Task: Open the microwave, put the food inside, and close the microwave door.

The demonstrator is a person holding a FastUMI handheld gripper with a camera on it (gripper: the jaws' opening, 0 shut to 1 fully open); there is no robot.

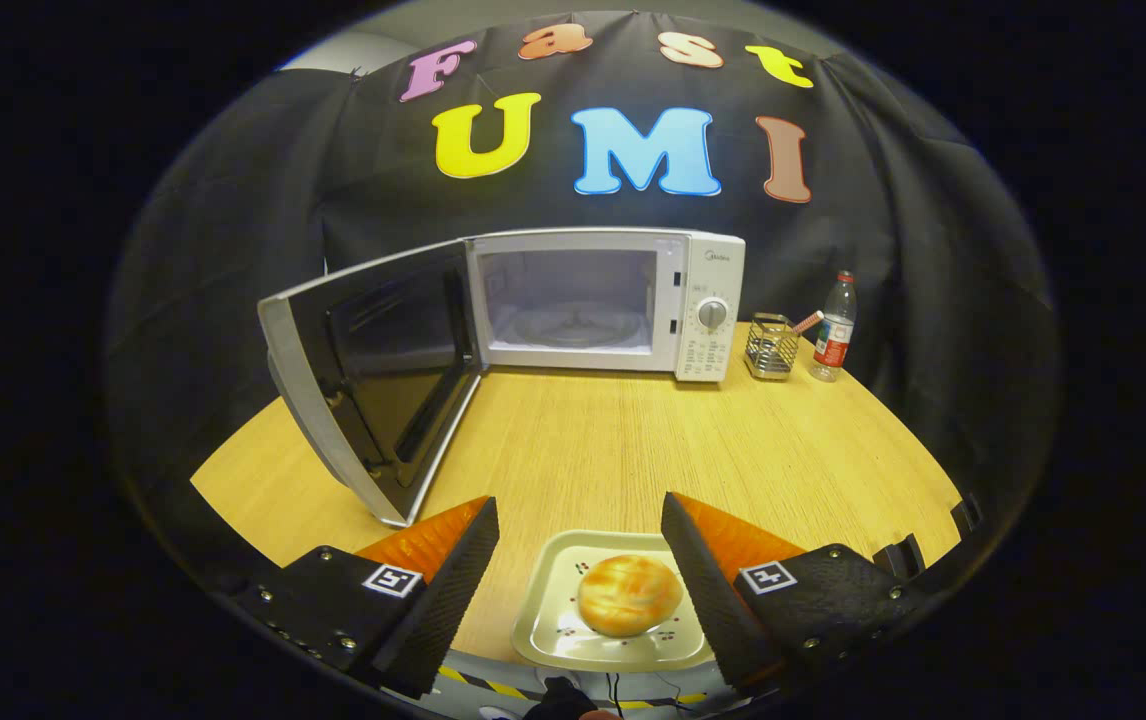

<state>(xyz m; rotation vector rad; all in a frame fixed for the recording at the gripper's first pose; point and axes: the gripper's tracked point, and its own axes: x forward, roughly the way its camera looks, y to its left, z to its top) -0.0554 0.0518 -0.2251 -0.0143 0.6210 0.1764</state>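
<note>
- Overhead lighting, even and fairly bright on the wooden table (pixel 633 440); strong fisheye bending toward the edges
- Soft glare on the bun (pixel 629 595); focus sharp at centre, softer low in frame

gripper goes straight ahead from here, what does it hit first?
Probably the bun on its tray, lying between the open fingers of the gripper. Passing above that, bare table follows, then the open microwave cavity. Height over the tray is unclear.
</note>
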